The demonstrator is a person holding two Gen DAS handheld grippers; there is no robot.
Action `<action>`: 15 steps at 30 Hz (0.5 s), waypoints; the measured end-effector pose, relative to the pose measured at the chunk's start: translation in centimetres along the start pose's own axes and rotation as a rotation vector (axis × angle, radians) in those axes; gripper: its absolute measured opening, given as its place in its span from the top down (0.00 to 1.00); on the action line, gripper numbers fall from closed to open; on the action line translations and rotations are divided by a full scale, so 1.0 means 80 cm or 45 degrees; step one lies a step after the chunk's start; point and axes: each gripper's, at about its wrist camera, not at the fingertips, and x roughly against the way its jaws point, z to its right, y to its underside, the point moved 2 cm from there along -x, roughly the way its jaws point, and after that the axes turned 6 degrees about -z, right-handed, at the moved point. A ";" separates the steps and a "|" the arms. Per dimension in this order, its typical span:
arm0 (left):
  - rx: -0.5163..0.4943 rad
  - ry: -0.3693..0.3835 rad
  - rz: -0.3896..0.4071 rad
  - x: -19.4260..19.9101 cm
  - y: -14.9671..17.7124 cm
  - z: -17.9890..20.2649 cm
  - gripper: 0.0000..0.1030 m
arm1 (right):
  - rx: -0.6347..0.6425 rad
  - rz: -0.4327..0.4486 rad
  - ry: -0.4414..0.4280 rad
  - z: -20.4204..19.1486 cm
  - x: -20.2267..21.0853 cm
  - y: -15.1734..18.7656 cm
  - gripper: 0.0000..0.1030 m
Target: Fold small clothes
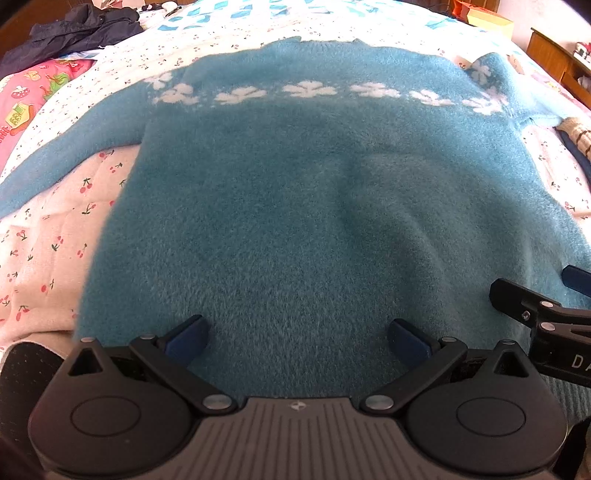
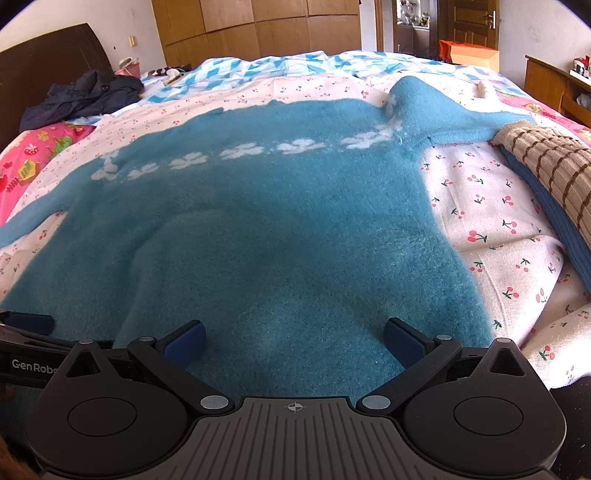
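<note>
Hovering wide open and empty over the flat blue sweater's (image 1: 295, 206) hem, left gripper (image 1: 297, 341) and right gripper (image 2: 293, 339).

"GenRob" on left gripper (image 2: 26, 325) (cropped)

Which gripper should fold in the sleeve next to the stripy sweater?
Probably the right gripper. It's open over the blue sweater on the side nearest that sleeve and the striped sweater. The left gripper is farther away.

The fuzzy, matt blue knit sweater (image 1: 295, 206) lies on a soft quilted cotton cherry-print bedspread (image 2: 491, 221), near glossy wooden wardrobe doors (image 2: 258, 33).
</note>
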 end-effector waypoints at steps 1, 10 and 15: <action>0.001 0.000 0.002 0.000 0.000 0.000 0.00 | 0.001 -0.002 0.002 0.000 -0.001 0.000 0.00; 0.000 -0.006 0.003 0.001 0.001 0.001 0.00 | 0.003 -0.003 0.005 0.000 0.000 0.000 0.00; 0.000 -0.007 0.003 0.002 0.000 0.002 0.00 | 0.004 -0.002 0.005 0.000 0.000 0.000 0.00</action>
